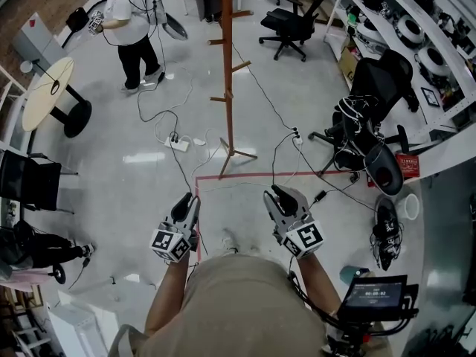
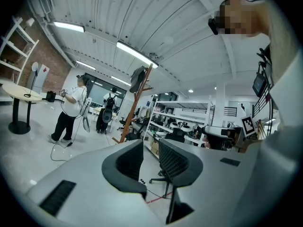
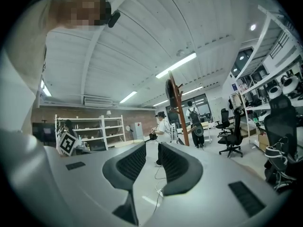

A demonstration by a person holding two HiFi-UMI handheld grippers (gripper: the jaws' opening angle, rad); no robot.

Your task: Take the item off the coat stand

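Red-brown wooden coat stand (image 1: 227, 73) is standing upright on the floor (image 1: 126, 184), well ahead of both grippers. Dark item (image 2: 138, 78) is hanging near its top, above jaw height. Left gripper (image 1: 188, 201) and right gripper (image 1: 280, 194) are pointing level, jaws partly apart, gripping nothing. Neither is clearly nearer.

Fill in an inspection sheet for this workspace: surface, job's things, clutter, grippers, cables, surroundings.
Surface: pale glossy floor with a red tape line.
Job's things: wooden coat stand upright; a dark item hangs near its top.
Clutter: black office chairs at the right, white container.
Grippers: left gripper and right gripper both open, nothing between the jaws, short of the stand.
Cables: black cables trail across the floor; power strip near the stand's base.
Surroundings: another person, round table, shelves.
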